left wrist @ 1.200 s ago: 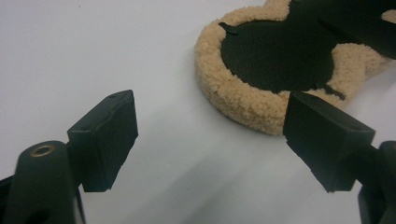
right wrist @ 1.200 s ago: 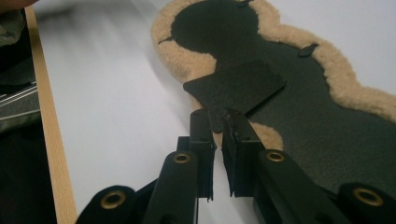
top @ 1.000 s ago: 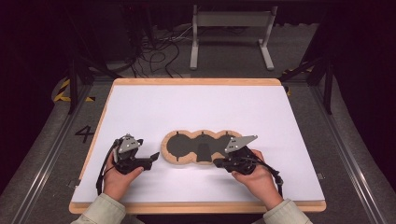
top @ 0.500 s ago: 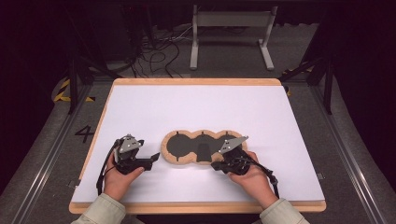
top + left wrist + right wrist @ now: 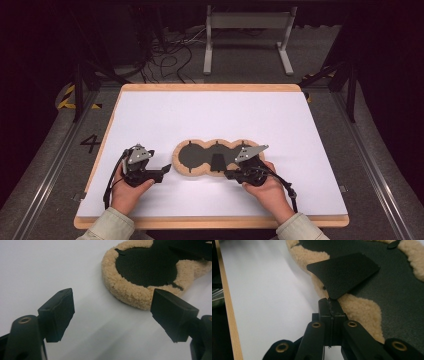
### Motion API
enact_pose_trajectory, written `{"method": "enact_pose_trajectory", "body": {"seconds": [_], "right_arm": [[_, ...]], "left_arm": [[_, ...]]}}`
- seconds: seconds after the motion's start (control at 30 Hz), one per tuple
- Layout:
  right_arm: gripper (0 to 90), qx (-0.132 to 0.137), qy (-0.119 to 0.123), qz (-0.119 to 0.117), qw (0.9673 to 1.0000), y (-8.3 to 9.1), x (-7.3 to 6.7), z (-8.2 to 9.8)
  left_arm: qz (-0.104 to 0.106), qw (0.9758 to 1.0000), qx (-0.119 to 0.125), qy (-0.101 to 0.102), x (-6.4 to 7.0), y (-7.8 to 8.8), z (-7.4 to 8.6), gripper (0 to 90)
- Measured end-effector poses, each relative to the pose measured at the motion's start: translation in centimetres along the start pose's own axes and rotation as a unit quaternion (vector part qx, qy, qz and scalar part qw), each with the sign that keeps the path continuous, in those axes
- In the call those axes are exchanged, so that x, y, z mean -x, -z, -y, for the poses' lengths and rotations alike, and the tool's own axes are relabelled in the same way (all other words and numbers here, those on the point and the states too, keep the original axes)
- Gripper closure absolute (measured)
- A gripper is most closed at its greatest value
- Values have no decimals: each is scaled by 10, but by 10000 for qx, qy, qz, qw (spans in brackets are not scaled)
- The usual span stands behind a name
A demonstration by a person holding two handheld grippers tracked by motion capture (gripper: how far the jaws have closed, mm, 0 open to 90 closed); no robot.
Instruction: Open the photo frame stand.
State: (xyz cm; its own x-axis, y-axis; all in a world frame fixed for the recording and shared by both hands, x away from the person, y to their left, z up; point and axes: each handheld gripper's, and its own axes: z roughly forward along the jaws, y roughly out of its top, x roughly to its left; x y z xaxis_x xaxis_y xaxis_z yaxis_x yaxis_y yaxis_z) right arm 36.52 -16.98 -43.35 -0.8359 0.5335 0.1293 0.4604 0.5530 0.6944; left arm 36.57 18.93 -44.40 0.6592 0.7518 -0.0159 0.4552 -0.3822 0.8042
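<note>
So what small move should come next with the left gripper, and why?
Probably ease the left gripper forward onto the fleece rim of the three-lobed pad. Its jaws stand open just short of that edge, while the right gripper is already shut on the black flap.

Your right gripper is sliding left along the near edge of the fleecy three-lobed pad, ending up closer to its middle than a second ago. It's pinching a black flap of the pad's dark lining, and that flap is now standing up over the middle lobe where it wasn't raised before. Your right hand is coming in toward the centre with it, and the grey plate on top is shifting left too.
</note>
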Motion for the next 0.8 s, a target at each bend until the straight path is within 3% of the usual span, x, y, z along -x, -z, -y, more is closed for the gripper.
{"method": "enact_pose_trajectory", "body": {"seconds": [0.33,0.4,0.53,0.8], "right_arm": [[900,375,-32,149,9992,9,1,-7],[894,571,-111,214,9981,12,2,-10],[888,609,-123,260,9977,12,2,-9],[847,426,36,395,9983,23,2,-7]], "left_arm": [[18,10000,-16,-28,0,0,0,203],[22,10000,-18,-29,0,0,0,203],[19,10000,1,-19,0,-1,-1,203],[110,9999,44,66,-1,-1,-2,203]]}}
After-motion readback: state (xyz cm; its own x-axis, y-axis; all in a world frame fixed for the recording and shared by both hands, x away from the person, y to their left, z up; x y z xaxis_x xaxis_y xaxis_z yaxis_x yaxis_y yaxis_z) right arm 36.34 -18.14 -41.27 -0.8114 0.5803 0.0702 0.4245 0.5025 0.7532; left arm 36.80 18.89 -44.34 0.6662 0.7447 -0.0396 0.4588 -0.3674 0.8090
